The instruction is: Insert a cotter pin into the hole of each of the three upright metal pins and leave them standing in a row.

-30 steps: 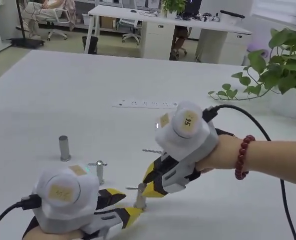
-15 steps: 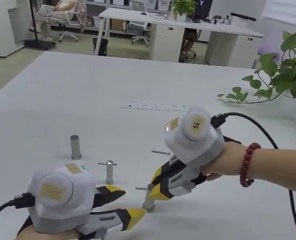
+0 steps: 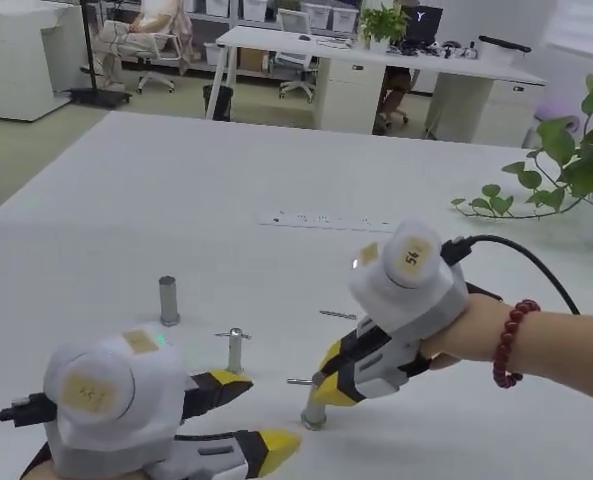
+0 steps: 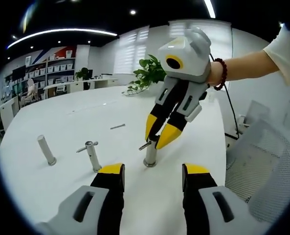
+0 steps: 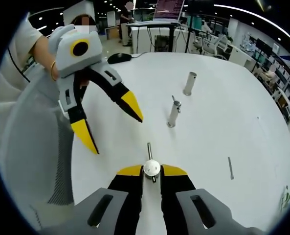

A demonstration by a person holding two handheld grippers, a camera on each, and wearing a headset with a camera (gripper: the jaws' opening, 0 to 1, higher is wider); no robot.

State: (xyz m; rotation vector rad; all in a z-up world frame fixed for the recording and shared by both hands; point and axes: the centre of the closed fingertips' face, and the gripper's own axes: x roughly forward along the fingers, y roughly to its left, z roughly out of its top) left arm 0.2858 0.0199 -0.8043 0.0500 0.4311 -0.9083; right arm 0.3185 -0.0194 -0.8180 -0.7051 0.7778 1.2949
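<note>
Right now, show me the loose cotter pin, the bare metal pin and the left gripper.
loose cotter pin (image 3: 338,315): head view, middle of its shaft.
bare metal pin (image 3: 168,302): head view, middle of its side.
left gripper (image 4: 153,170): left gripper view, midway between its fingertips.

On the surface (image 3: 96,200) the middle pin (image 3: 234,350) has the far pin (image 3: 168,300) at its ten o'clock and the near pin (image 3: 314,408) at four. A loose cotter (image 3: 338,315) lies at two o'clock, a strip (image 3: 321,220) farther back at one, a plant (image 3: 566,160) beyond at two

Silver metal pins (image 3: 168,300) and cotter pin (image 3: 298,381), white table (image 3: 176,180), red bracelet (image 3: 508,345)
</note>
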